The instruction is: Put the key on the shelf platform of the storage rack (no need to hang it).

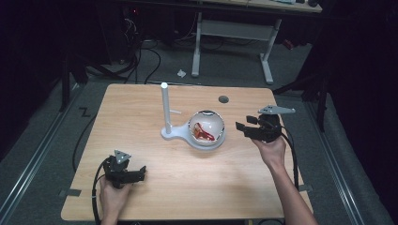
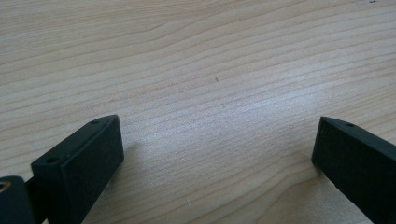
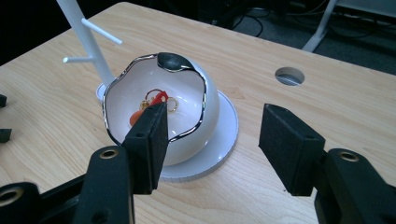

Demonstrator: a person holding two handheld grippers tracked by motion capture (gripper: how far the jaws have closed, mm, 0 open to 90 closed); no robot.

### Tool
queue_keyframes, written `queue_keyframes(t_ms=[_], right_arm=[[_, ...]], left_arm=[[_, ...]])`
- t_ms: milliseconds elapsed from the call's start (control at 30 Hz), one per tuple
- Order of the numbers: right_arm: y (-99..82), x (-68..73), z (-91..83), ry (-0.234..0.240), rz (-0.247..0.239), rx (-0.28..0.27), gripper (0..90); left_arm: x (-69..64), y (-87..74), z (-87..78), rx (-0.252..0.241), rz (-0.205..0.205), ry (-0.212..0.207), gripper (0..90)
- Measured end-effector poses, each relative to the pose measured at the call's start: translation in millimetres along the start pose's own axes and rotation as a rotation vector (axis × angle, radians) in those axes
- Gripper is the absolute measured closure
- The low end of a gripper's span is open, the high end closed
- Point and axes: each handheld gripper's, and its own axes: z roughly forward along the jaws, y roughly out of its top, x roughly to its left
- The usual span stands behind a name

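- At the middle of the wooden table (image 1: 141, 108) we see a white bowl (image 1: 207, 129) with a wavy silver rim, sitting on the round base of a white stand (image 1: 165, 108) whose post rises just beside it.
- Inside the bowl lie red and gold trinkets (image 3: 159, 103).
- We hold the right gripper (image 1: 247, 126) near the bowl, its 2 jaws spread wide and empty.
- The left gripper (image 1: 139, 172) rests low over bare wood, well apart from the bowl, jaws wide, gripping nothing.
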Motion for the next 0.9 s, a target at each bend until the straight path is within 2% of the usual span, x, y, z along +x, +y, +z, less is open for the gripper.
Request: queue_keyframes(t_ms=[167, 333, 567, 900], right_arm=[[-3.0, -0.4, -9.9, -0.014, -0.008, -0.015, 42.9], [-12.6, -2.8, -17.5, -0.021, 0.013, -0.013, 42.9], [-17.7, 1.5, -37.2, -0.033, -0.004, -0.042, 43.2], [-34.7, -2.3, -49.7, -0.047, 0.027, -0.054, 43.6]], left_arm=[[0.0, 0.1, 0.0, 0.000, 0.000, 0.000, 2.4], [0.0, 0.0, 0.0, 0.000, 0.000, 0.000, 2.4], [0.0, 0.1, 0.0, 0.000, 0.000, 0.000, 2.4], [0.0, 0.0, 0.0, 0.000, 0.000, 0.000, 2.4]])
